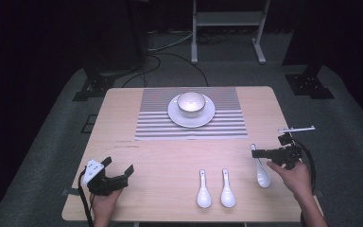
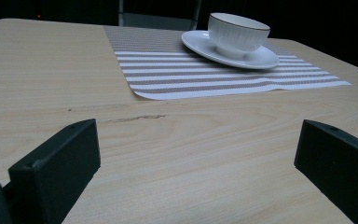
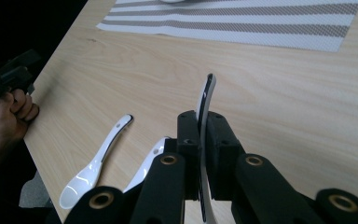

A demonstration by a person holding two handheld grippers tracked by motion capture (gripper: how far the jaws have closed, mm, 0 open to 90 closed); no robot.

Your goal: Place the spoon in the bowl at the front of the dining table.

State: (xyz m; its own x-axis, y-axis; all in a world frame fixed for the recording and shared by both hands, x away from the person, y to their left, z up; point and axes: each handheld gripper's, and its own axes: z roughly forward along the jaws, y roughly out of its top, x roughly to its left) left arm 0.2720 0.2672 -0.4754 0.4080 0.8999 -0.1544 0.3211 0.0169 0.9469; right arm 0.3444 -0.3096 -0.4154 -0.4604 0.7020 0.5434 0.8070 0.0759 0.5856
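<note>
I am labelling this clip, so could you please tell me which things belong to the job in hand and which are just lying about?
In the job:
- right gripper, shut on the white spoon
- bowl on its saucer, the likely goal

Lying about:
- two spare spoons: one, the other
- striped placemat
- left gripper, open and idle
- table

No readable text, label, brand, number or sign appears anywhere: not on the table, the placemat, the crockery, the spoons or either gripper.
</note>
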